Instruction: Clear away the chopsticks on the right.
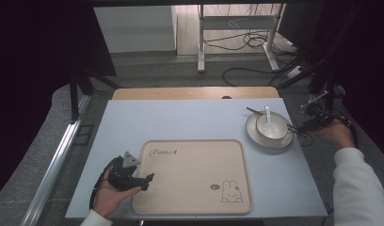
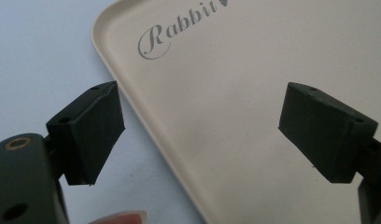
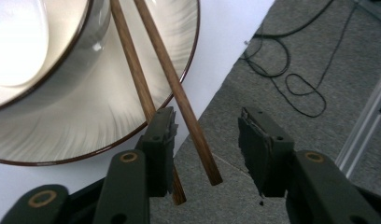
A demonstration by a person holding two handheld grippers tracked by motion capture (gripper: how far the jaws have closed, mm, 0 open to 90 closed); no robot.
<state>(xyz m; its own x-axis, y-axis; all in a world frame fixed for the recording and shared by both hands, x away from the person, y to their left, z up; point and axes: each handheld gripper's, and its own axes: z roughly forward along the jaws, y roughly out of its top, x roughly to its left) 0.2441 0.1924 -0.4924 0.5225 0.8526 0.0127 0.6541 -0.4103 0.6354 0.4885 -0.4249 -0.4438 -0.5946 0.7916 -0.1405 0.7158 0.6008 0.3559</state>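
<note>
Chopsticks (image 3: pixel 179 88), slim brown wood, lie across the glossy round plate (image 3: pixel 109 116) between released jaws.

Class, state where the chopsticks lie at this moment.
In the high view, the chopsticks rest across the plate beside the bowl, near the table's right edge.

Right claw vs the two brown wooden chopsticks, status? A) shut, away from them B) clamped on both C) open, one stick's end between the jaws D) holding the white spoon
C: in the right gripper view the right claw stands open, one of the brown wooden chopsticks ending in the gap, pads apart from it.
</note>
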